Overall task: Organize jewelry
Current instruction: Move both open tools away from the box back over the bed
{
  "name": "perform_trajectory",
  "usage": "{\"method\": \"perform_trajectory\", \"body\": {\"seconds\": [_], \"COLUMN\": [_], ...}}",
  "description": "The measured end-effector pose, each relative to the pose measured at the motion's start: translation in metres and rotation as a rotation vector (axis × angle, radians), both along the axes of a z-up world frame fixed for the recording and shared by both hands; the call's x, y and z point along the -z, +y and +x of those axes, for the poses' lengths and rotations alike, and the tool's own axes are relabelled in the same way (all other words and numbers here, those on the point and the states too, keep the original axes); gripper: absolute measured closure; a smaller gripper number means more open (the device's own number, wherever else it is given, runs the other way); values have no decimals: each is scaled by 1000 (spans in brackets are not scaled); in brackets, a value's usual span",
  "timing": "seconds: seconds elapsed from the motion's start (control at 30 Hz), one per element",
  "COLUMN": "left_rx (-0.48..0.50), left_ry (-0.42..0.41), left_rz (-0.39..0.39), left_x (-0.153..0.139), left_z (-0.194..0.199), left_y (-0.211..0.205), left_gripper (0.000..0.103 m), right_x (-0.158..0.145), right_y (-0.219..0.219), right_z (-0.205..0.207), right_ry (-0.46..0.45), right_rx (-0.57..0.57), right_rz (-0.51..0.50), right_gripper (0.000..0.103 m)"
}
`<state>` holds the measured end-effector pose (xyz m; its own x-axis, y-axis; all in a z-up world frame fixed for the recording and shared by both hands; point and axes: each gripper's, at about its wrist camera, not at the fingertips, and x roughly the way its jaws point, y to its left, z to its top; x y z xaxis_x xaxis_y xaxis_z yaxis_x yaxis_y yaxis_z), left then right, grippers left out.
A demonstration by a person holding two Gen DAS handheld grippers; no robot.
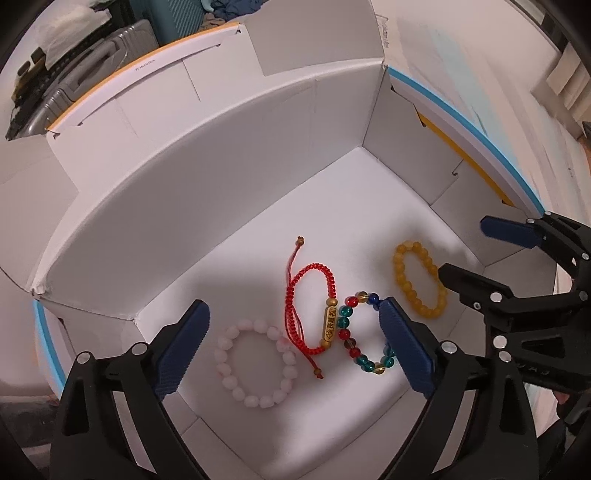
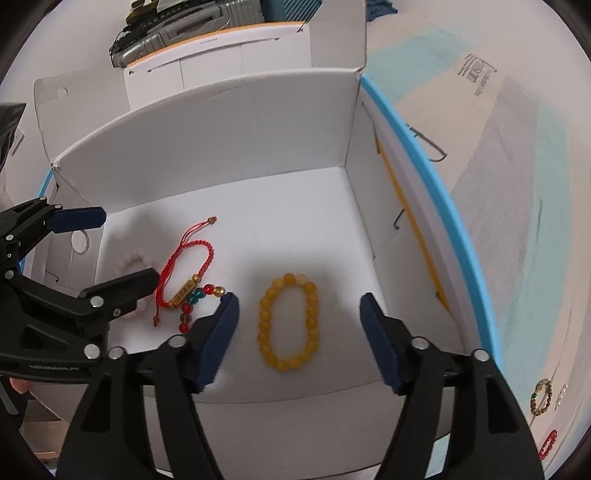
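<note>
A white cardboard box (image 1: pixel 221 177) holds several bracelets. In the left wrist view lie a pale pink bead bracelet (image 1: pixel 255 363), a red cord bracelet with a gold tube (image 1: pixel 314 306), a multicoloured glass bead bracelet (image 1: pixel 360 332) and a yellow bead bracelet (image 1: pixel 419 282). My left gripper (image 1: pixel 295 347) is open above the pink and red ones, empty. My right gripper (image 2: pixel 299 336) is open above the yellow bracelet (image 2: pixel 288 326), empty. The red cord bracelet (image 2: pixel 184 273) and coloured beads (image 2: pixel 195 299) lie to its left.
The box (image 2: pixel 280 122) has upright flaps (image 2: pixel 336 33) at the back and a blue rim. Outside it at the right, on the light surface, lie a brown bead bracelet (image 2: pixel 540 397), a small pale one (image 2: pixel 561 395) and a red one (image 2: pixel 548 443). A grey suitcase (image 1: pixel 74 88) stands behind.
</note>
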<state>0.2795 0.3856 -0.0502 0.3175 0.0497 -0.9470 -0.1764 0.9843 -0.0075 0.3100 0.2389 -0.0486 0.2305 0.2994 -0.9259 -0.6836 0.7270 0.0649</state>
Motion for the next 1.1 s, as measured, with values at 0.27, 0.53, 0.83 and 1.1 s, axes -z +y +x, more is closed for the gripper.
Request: {"method": "perform_trajectory", "body": {"seconds": [0.27,0.53,0.83,1.1], "left_rx": [-5,4,19,45], "left_ry": [-14,-41,-77,-118], "left_rz": [27,66,61,66], "left_x": [-14,-37,-59,-81], "left_z": [-19,-30,-43,-51], "left_y": [7,-4,-26,-54], "left_gripper": [6,6,6,6], "right_x": [-14,-41,-72,-93], "right_y": [-6,-20,-43,-75], "right_z": [-1,-13,-29,-39], "right_ry": [-26,-103,-148,-169], "right_rx": [9,0,28,71], "right_rz": [26,53,77,90], "right_gripper": [29,18,10,10]}}
